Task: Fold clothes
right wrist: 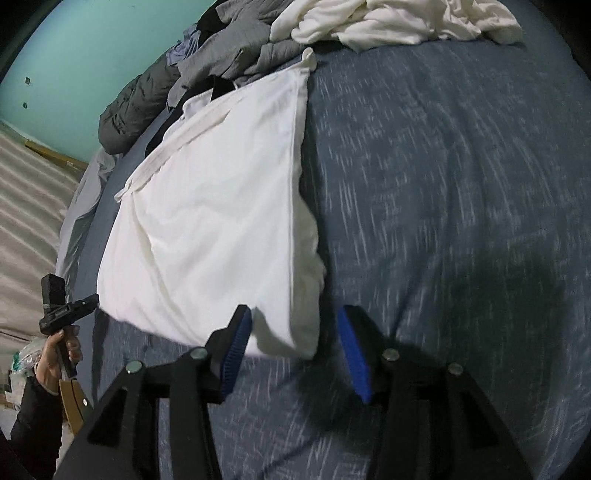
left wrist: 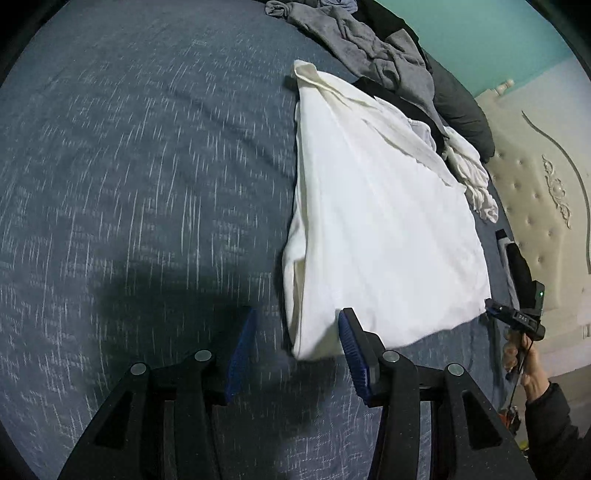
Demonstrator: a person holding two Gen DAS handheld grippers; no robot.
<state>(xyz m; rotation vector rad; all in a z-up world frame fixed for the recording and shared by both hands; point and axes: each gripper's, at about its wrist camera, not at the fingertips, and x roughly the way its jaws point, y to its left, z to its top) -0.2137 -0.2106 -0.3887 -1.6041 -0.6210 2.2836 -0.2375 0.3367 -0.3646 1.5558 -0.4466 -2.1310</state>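
White garment point(left wrist: 384, 221) near corner between spread left tongs point(left wrist: 295, 354).

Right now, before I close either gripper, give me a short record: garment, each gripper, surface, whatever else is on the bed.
garment: white garment, partly folded, spread on the bed
left gripper: open, one near corner of the garment between its fingers
right gripper: open, the other near corner between its fingers
grip: neither is closed on the cloth
surface: blue bed cover
other items: pile of grey clothes and crumpled white clothes at the far end, beyond the garment
image quality: some motion blur
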